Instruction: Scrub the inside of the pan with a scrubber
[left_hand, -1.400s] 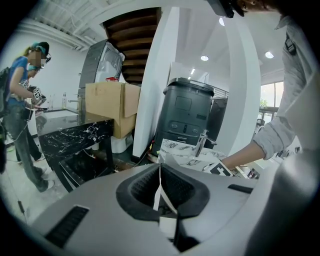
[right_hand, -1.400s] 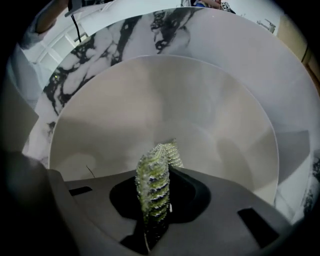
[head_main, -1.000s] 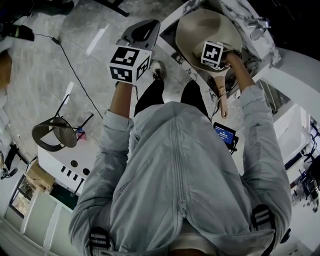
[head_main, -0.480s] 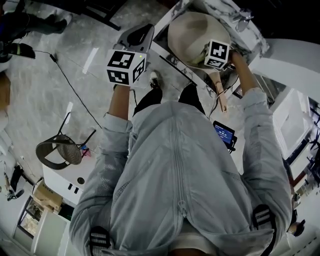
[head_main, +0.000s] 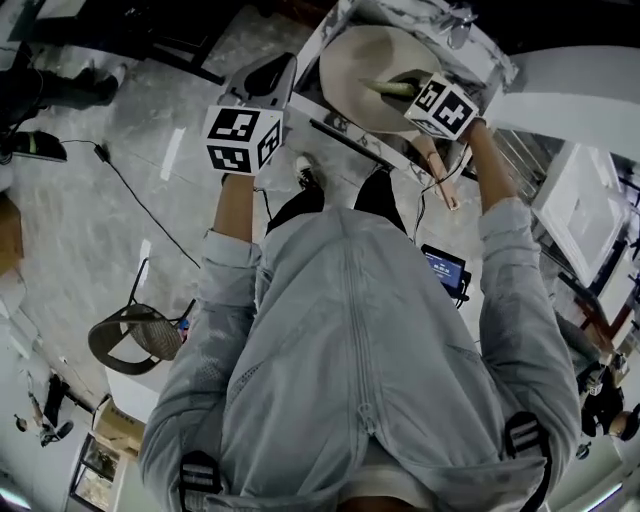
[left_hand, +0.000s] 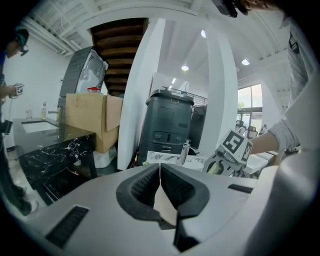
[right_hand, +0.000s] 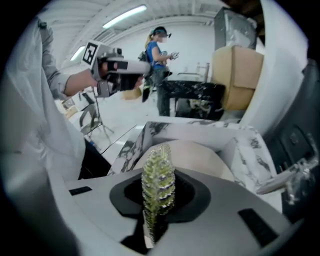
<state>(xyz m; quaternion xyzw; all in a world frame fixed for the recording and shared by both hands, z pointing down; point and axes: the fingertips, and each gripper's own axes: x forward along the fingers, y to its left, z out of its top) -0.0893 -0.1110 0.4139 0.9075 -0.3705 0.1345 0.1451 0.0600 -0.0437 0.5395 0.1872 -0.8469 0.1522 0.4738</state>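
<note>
Pan (head_main: 365, 60) in the recess of the marbled surface (head_main: 345, 128); scrubber (right_hand: 158, 182) above its inside.

The pale round pan lies inside the walled recess of the white marbled surface, and its wooden handle (head_main: 441, 178) points toward the person. The yellow-green mesh scrubber stands on edge over the pan's interior; whether it touches the pan cannot be determined. The right tongs (right_hand: 158, 192) are clamped on the scrubber, with a pad pressed against each face. The left tongs (left_hand: 160, 172) are closed tip to tip and grip nothing. They hang in the air to the left of the pan, beyond the surface edge and above the floor (head_main: 120, 190). A faucet (right_hand: 286, 179) stands at the right of the recess.
</note>
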